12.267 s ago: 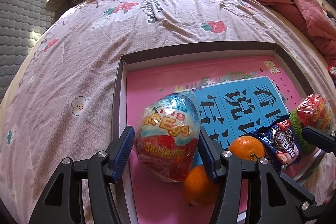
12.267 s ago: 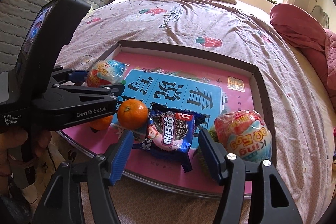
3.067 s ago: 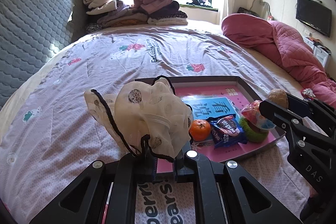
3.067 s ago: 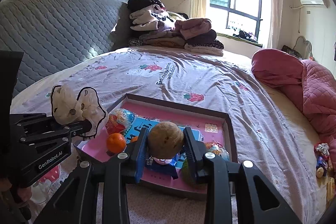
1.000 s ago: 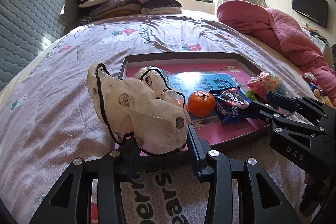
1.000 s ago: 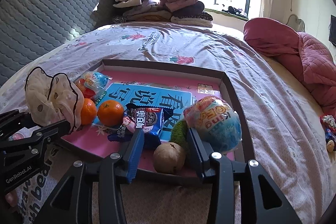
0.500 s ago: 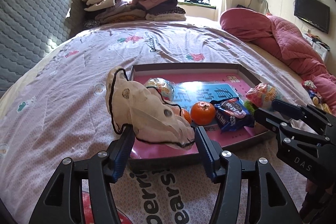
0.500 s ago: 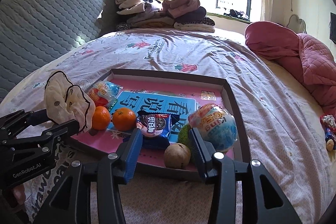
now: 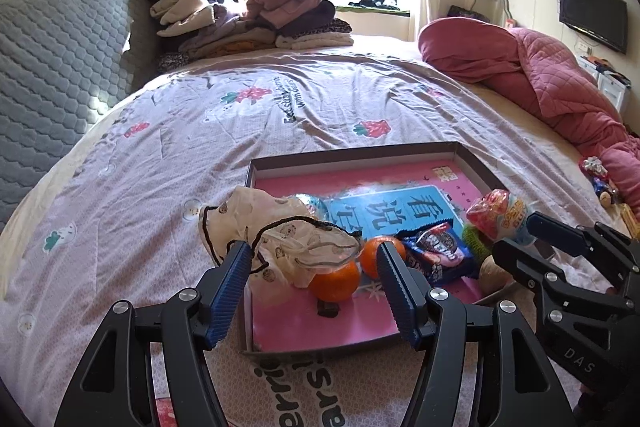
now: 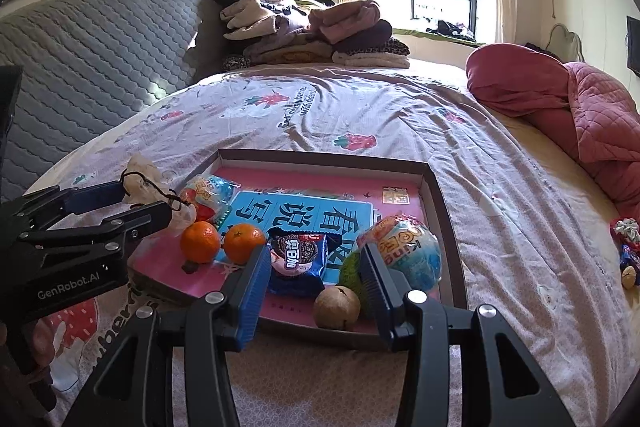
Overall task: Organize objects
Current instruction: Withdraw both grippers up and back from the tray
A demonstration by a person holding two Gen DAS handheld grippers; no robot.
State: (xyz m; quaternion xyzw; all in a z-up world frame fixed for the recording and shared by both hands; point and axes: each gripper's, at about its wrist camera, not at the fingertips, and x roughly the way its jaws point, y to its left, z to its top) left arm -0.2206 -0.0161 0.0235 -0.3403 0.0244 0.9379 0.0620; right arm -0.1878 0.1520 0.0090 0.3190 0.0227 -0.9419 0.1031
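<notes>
A shallow pink-floored tray lies on the bed. In it are two oranges, an Oreo pack, two wrapped egg toys and a brown nut. A spotted white drawstring pouch is draped over the tray's left edge and one orange. My left gripper hangs just before the pouch, its jaws opening and its pads off the cloth. Over the tray's near edge my right gripper stands open. The nut rests on the tray floor below its fingers, untouched.
Folded clothes are stacked at the head of the bed against a grey quilted headboard. A pink quilt is bunched along the right side. A few small trinkets lie at the bed's right edge.
The left gripper spread its jaws and let the pouch drop onto the tray's left edge. The right gripper left the nut in the tray. Both grippers rose and drew back.
</notes>
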